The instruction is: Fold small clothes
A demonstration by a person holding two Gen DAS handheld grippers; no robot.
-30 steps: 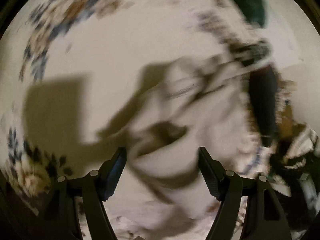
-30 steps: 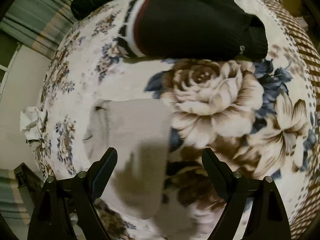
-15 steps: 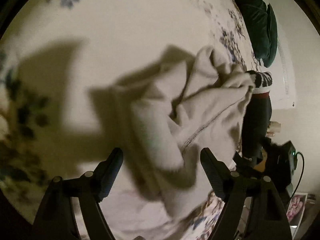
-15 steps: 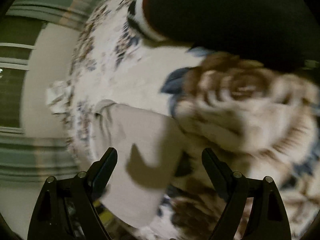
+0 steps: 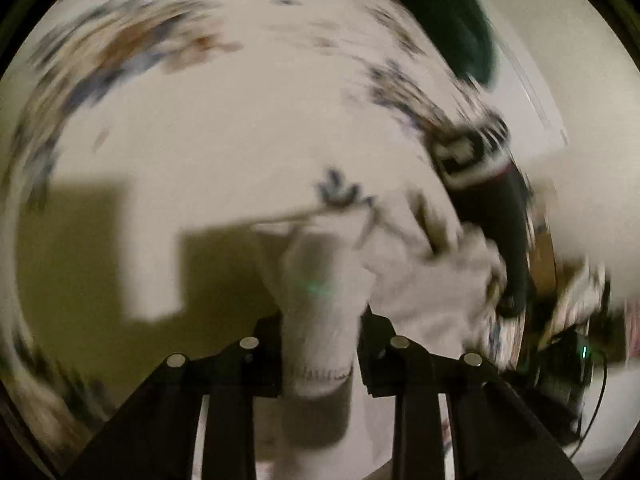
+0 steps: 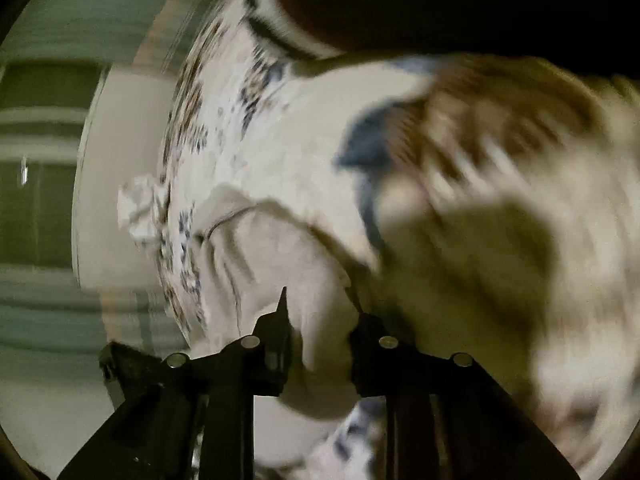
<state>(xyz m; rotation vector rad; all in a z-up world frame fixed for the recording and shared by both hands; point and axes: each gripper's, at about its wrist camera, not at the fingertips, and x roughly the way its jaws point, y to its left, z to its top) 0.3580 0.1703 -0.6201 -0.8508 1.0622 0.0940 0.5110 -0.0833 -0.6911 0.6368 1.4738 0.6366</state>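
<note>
A small beige garment (image 5: 420, 276) lies crumpled on a floral bedspread (image 5: 224, 132). My left gripper (image 5: 320, 340) is shut on a bunched part of it, the cloth pinched between the fingers. In the right wrist view the same beige garment (image 6: 280, 256) lies on the bedspread (image 6: 280, 128), and my right gripper (image 6: 320, 344) is shut on its near edge. Both views are blurred by motion.
A black garment with a white and red striped band (image 6: 420, 4) lies beyond on the bed, also in the left wrist view (image 5: 492, 196). A dark green cushion (image 5: 452, 16) sits at the far edge. The bed's edge and a wall (image 6: 120, 128) are at left.
Both grippers were open over the beige garment; now both have closed on it. The right gripper has moved closer to the cloth's edge.
</note>
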